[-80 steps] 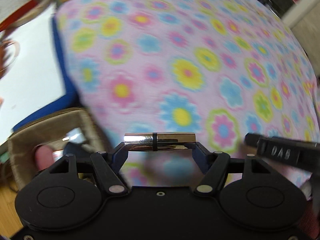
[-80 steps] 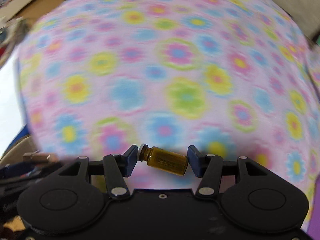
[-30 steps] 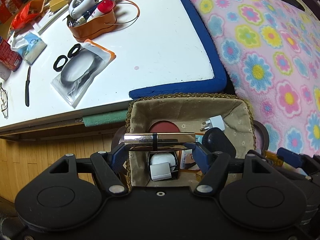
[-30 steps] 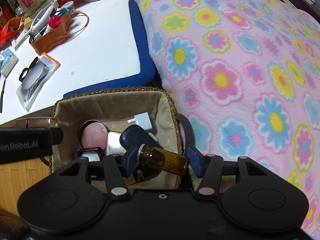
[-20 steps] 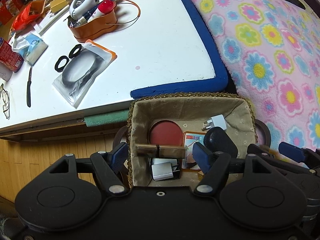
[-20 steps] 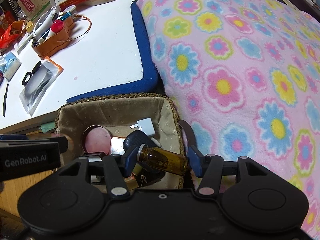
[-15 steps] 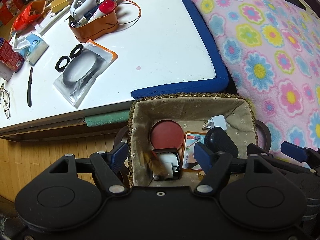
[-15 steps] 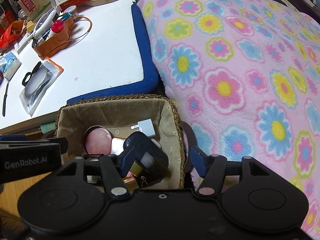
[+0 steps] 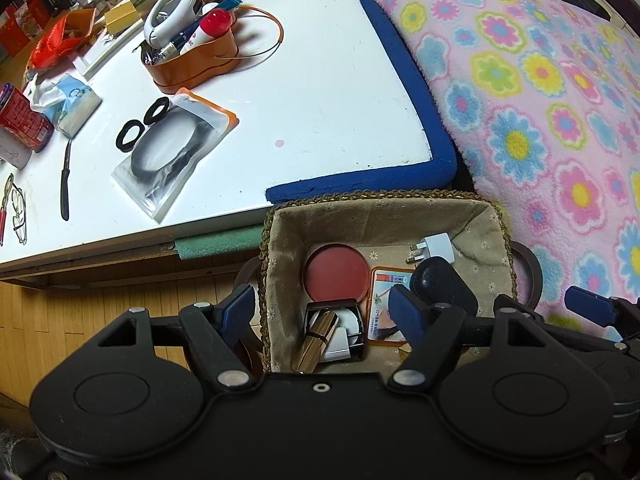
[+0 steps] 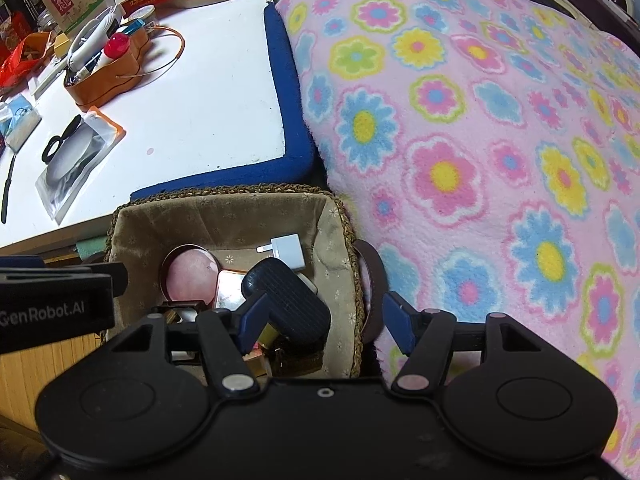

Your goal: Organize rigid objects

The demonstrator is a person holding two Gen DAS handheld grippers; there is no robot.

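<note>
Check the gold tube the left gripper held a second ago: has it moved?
Yes. The gold tube has dropped from between the jaws, which have just been opening, into the basket, lying tilted below the red round tin.

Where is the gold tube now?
In the left wrist view, the gold tube lies inside the basket, tilted across a black-framed box, below the red round tin.

The right tongs hang with jaws apart and nothing between them, having just been opening, over a cloth-lined wicker basket. Inside lie a ribbed black case, a white plug adapter and a round pink compact. A flowered blanket lies just beside the basket, a white desk behind.
</note>
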